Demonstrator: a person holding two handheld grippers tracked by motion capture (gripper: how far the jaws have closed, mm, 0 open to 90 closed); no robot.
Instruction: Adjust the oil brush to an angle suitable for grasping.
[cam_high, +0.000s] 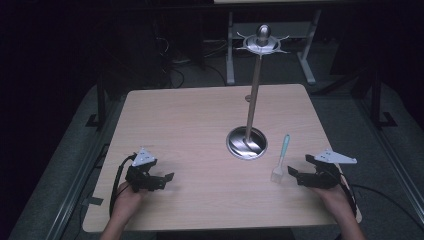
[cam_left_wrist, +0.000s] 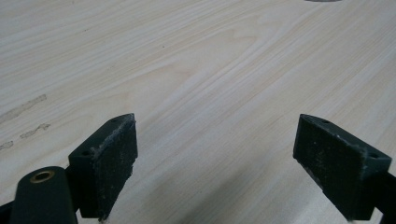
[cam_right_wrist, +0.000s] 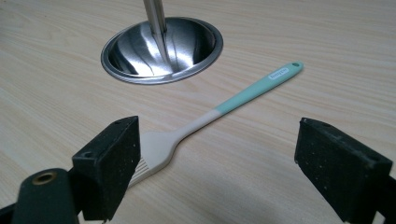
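Two grippers rest low on the wooden table (cam_high: 200, 120), both with jaws wide apart and holding nothing: the left gripper (cam_high: 161, 179) near the front left edge, the right gripper (cam_high: 298, 173) at the front right. Just left of the right gripper lies a brush (cam_high: 281, 159) with a teal handle, flat beside the round base of a steel stand (cam_high: 246, 142).

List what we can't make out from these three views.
- Spatula head: in the right gripper view, its slotted end sits behind the near jaw of the right gripper.
- Handle label: too small to read.
- Stand top: in the high view, the hooks around the knob are too small and dim to count.
- Stand base: cut off by the top edge in the left gripper view, beyond the left gripper.
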